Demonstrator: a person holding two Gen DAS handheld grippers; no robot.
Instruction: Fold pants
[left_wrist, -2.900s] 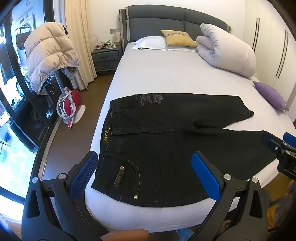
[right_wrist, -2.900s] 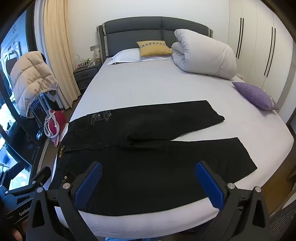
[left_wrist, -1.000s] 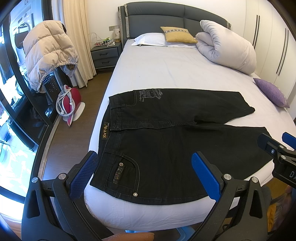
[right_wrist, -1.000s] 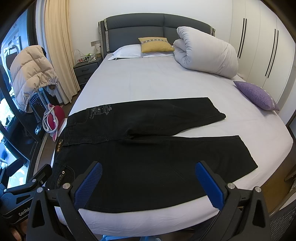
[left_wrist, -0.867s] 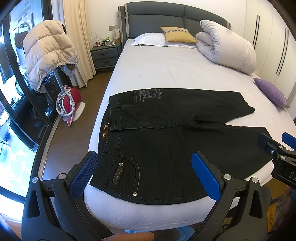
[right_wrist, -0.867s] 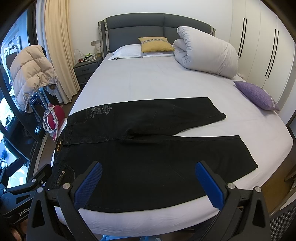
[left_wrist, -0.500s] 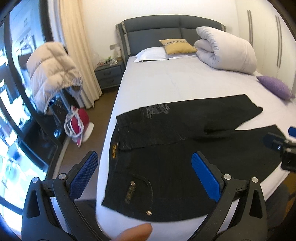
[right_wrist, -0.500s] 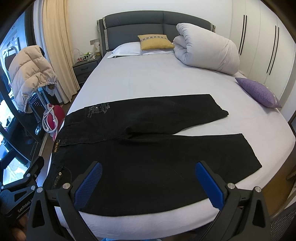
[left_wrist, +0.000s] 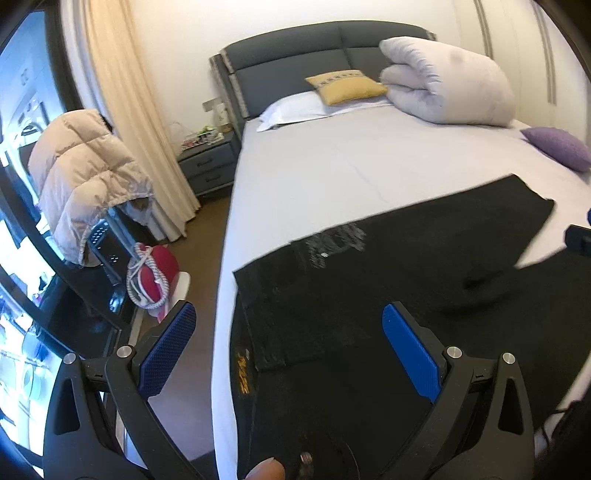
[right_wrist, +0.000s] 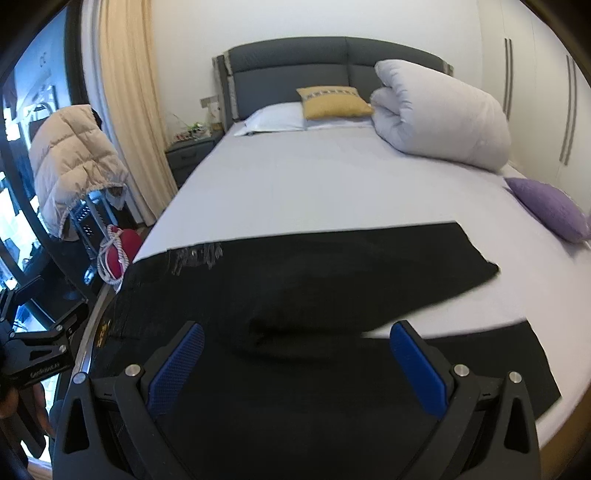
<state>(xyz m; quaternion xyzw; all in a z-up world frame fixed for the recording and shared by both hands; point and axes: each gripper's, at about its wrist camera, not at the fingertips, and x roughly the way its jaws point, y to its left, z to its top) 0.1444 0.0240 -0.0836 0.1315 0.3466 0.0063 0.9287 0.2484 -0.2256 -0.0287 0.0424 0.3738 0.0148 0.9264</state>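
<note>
I hold a hand-held gripper in each hand, and both have their blue pads spread wide apart with nothing between them. The black pants (right_wrist: 295, 295) lie flat and unfolded on the bed (right_wrist: 332, 184), right ahead of and beneath both tools. Their long axis runs crosswise to my reach: waistband off to my left at the bed's edge, the two legs stretching away to my right, one leg nearer me and the other farther toward the headboard.

My left hand-held gripper (left_wrist: 291, 347) hangs over the waistband end, with the waist label (left_wrist: 242, 373) just below and between its fingers. My right hand-held gripper (right_wrist: 295, 365) hovers over the near leg, around mid-length, with the hem well off to its right.

So the left is nearer the waist and the right nearer the leg ends. I judge the first fold is not yet begun; bringing the near leg over the far one would mean gripping the near edge at both ends.
</note>
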